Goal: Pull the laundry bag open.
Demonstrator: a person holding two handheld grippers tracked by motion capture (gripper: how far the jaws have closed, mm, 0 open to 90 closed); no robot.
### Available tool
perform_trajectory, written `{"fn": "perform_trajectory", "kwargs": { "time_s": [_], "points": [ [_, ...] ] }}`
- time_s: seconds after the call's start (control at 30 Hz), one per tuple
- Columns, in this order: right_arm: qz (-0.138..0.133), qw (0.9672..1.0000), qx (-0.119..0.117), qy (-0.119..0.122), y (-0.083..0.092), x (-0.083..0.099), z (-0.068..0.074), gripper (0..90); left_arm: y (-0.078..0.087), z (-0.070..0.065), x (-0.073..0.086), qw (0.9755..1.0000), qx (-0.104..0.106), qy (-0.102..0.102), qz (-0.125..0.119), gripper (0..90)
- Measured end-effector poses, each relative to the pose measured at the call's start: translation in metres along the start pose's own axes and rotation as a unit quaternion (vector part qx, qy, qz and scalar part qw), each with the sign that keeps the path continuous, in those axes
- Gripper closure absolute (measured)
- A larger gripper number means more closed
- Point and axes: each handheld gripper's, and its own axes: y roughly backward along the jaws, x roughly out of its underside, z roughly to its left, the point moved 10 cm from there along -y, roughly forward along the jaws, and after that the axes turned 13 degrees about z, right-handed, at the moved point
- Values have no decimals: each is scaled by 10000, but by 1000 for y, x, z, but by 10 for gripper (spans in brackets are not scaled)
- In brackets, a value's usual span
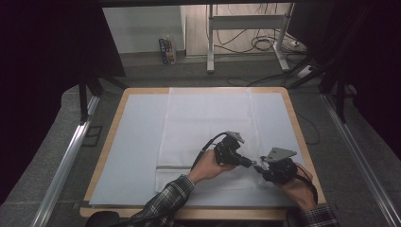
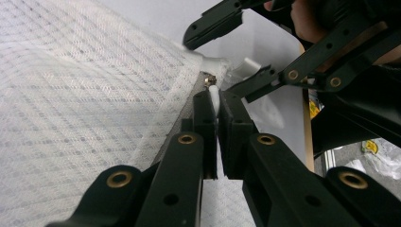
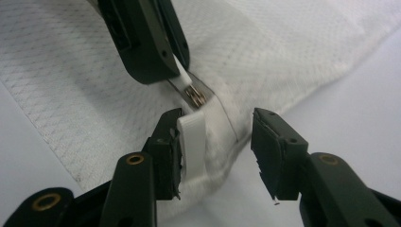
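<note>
Grey floor with cables and a metal frame is seen beyond the bench (image 1: 111, 124), which is covered by a pale sheet inside a wooden rim. White mesh bag (image 1: 208, 123) is laid flat across the middle of the bench, its zipper edge toward the near side.

Left gripper (image 1: 249, 162) is held at the near right corner of the bag, pointing rightward. In the left gripper view its fingers (image 2: 204, 124) are seen pressed together on a thin white tab (image 2: 213, 94) by the small metal zipper slider (image 2: 208, 79); no gap is visible beyond the tab's thickness.

Right gripper (image 1: 259, 169) is held just beside the left one, facing it, tips nearly meeting over the bag corner. In the right gripper view its fingers (image 3: 168, 142) are seen parted to a moderate gap. A second white tab (image 3: 193, 142) lies against the left finger pad; the other finger stands apart from it, so nothing is pinched. The bag corner (image 3: 222, 127) lies between and under the fingers.

Plaid sleeves are seen at the bottom edge of the high view.
</note>
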Motion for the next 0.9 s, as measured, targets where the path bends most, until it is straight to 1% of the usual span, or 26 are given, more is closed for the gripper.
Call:
{"fn": "perform_trajectory", "kwargs": {
  "time_s": [0.03,0.1,0.13,0.17,0.2,0.27,0.33,0.37,0.4,0.5,0.53,0.6,0.63,0.7,0.73,0.77,0.83,0.9],
  "points": [
    [3,10000,-5,69,-1,-1,0,548,0,0,0,10000,48,20,-2,868],
    [52,9998,-13,175,-4,-3,1,607,0,1,0,10000,70,25,1,868],
    [99,9997,-47,231,-6,-3,2,654,1,1,1,10000,85,11,20,868],
    [126,9995,-65,283,-7,-2,4,701,0,0,0,9999,130,97,-21,868],
    [138,9994,-51,316,-8,-2,4,739,0,0,1,9999,147,87,-10,868],
    [203,9992,-77,326,-8,-2,6,804,1,1,2,9999,112,16,58,869],
    [276,9991,-81,298,-8,-1,7,829,1,0,1,10000,56,25,32,870],
    [278,9992,-114,263,-8,-1,7,834,2,1,2,10000,-14,-19,67,870],
    [282,9992,-120,246,-8,-1,7,837,2,0,2,10000,-33,5,44,871],
    [282,9993,-179,179,-8,-1,8,841,3,0,4,9998,-137,-19,120,871],
    [262,9993,-216,152,-7,-1,8,842,3,0,5,9997,-176,-69,174,871],
    [305,9992,-197,157,-8,0,8,843,5,3,9,9984,-388,-211,349,871],
    [335,9992,-170,155,-8,1,7,844,5,4,11,9982,-399,-215,382,871],
    [317,9992,-235,84,-8,2,7,844,6,5,13,9986,-327,-188,372,871],
    [313,9992,-226,102,-8,1,7,845,6,4,13,9989,-320,-121,313,871],
    [348,9991,-180,143,-8,2,7,845,7,5,15,9987,-331,-168,349,871],
    [327,9992,-203,128,-9,1,8,844,7,5,15,9988,-315,-163,332,871],
    [344,9992,-175,128,-9,1,7,845,8,7,17,9984,-390,-165,383,871]
  ]
}}
